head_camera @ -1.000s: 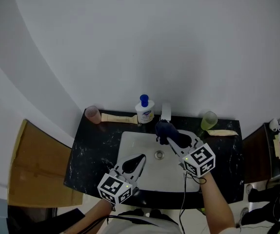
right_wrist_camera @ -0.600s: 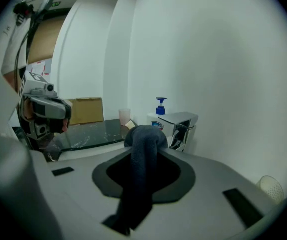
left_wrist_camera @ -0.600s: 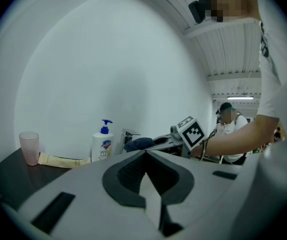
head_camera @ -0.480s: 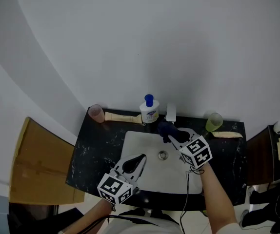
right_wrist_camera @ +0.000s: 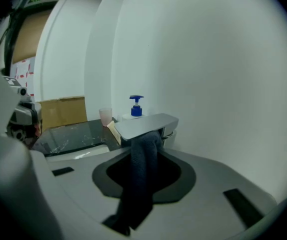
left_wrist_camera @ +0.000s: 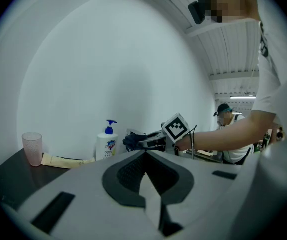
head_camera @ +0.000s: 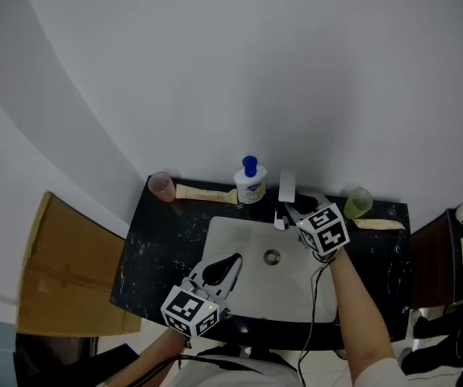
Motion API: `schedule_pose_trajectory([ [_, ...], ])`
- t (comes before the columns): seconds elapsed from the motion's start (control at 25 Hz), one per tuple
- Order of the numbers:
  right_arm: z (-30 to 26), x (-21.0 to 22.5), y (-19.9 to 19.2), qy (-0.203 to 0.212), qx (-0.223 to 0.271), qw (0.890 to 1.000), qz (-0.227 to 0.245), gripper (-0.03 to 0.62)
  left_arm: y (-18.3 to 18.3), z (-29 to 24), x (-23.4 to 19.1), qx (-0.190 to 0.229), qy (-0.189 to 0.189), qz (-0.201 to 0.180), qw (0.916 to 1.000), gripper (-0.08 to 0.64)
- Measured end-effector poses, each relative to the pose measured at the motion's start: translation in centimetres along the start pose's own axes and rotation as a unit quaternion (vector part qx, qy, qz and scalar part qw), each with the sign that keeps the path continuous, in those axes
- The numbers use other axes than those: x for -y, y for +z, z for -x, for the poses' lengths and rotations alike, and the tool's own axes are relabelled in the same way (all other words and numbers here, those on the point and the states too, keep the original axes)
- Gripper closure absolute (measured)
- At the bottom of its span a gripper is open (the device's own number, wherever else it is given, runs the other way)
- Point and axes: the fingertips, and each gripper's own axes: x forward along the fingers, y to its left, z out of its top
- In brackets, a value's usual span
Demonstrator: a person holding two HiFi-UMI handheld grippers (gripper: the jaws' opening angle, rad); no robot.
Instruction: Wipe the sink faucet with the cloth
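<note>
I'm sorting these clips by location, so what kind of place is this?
Probably a bathroom or washroom vanity: a white sink set into a black stone-look counter, a faucet at the back of the basin, and a pump soap bottle standing beside it.

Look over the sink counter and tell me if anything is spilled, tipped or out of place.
Nothing stands out. The white soap pump bottle, pink plastic cup and green plastic cup stand upright on the black counter; no spill shows. The right tongs hold the dark blue cloth at the grey faucet.
</note>
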Motion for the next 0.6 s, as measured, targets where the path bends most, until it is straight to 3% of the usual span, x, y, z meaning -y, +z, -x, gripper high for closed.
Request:
schedule_pose_trajectory([
  [0.16, 1.2, -1.4, -0.5, -0.001, 0.009, 1.0, -0.008, 0.508, 0.2, 0.1, 0.7, 0.004, -0.005, -0.003, 1.0, 0.558],
  [0.4, 3.7, -5.7, -1.7, 0.068, 0.007, 0.998, -0.001, 0.508, -0.2, 0.6, 1.0, 0.002, -0.008, -0.002, 1.0, 0.558],
  [0.6, 2.8, -4.5, -1.5, 0.069, -0.004, 0.998, 0.005, 0.508, -0.2, 0.7, 1.0, 0.002, -0.007, 0.0, 1.0, 0.558],
])
